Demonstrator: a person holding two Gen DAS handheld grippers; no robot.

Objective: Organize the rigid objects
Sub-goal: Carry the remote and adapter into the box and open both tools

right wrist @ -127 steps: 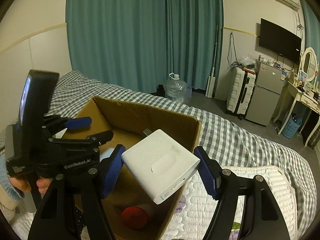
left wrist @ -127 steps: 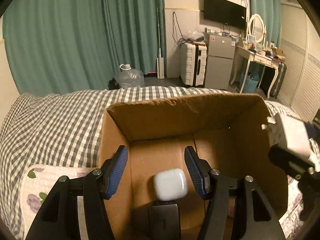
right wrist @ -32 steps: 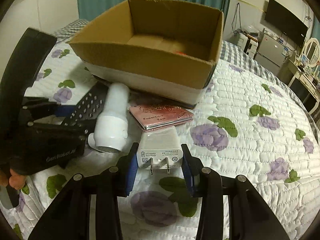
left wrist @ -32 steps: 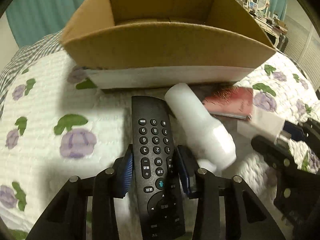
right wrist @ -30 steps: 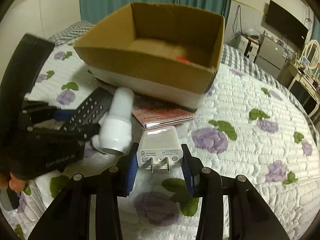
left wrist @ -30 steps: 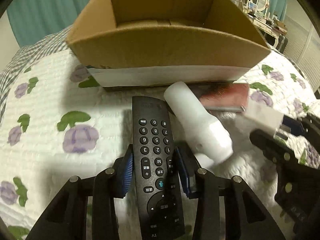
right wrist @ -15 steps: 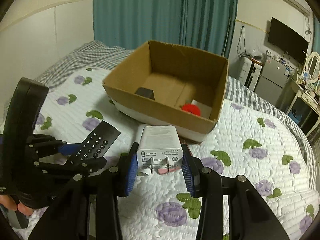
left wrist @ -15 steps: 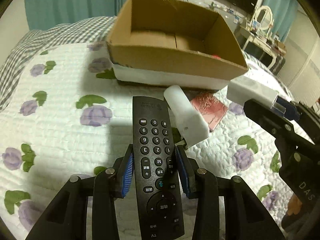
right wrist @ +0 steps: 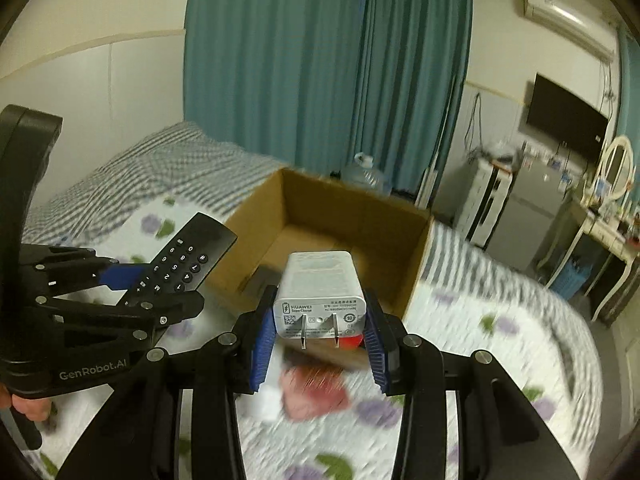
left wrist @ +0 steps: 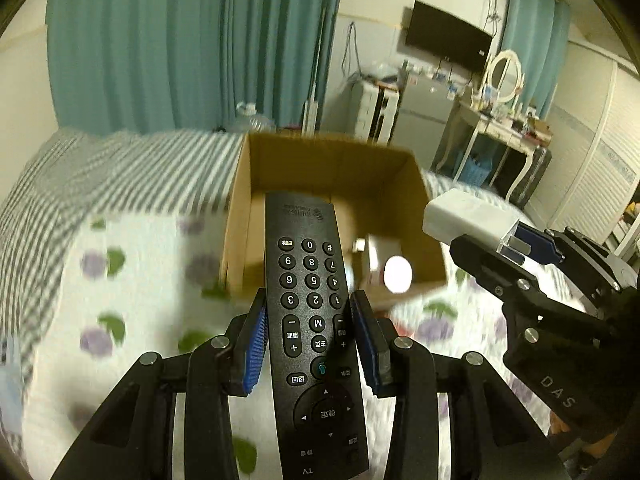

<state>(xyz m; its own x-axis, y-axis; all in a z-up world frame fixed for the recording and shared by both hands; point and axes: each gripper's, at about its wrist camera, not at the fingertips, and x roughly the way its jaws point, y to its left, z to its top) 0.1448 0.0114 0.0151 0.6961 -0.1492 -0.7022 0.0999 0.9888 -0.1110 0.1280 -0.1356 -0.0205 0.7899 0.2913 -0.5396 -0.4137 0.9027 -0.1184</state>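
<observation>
My left gripper (left wrist: 312, 344) is shut on a black TV remote (left wrist: 310, 312) and holds it in the air in front of the open cardboard box (left wrist: 332, 164). My right gripper (right wrist: 318, 338) is shut on a white Huawei charger plug (right wrist: 320, 296), also raised before the box (right wrist: 352, 216). In the right wrist view the remote (right wrist: 180, 262) and left gripper (right wrist: 120, 280) show at the left. In the left wrist view the charger (left wrist: 464, 216) shows at the right. A white bottle (right wrist: 268, 384) and a red booklet (right wrist: 312, 388) lie on the quilt below.
The box sits on a bed with a floral quilt (right wrist: 460, 360) and a checked blanket (left wrist: 120, 176). Inside the box are a dark object (right wrist: 260, 280) and blurred pale items (left wrist: 384, 264). Teal curtains, a suitcase, a fridge and a dressing table stand beyond.
Both grippers have risen and tilted up with their objects, from low over the quilt to level with the box's opening. The bottle and booklet stay on the quilt.
</observation>
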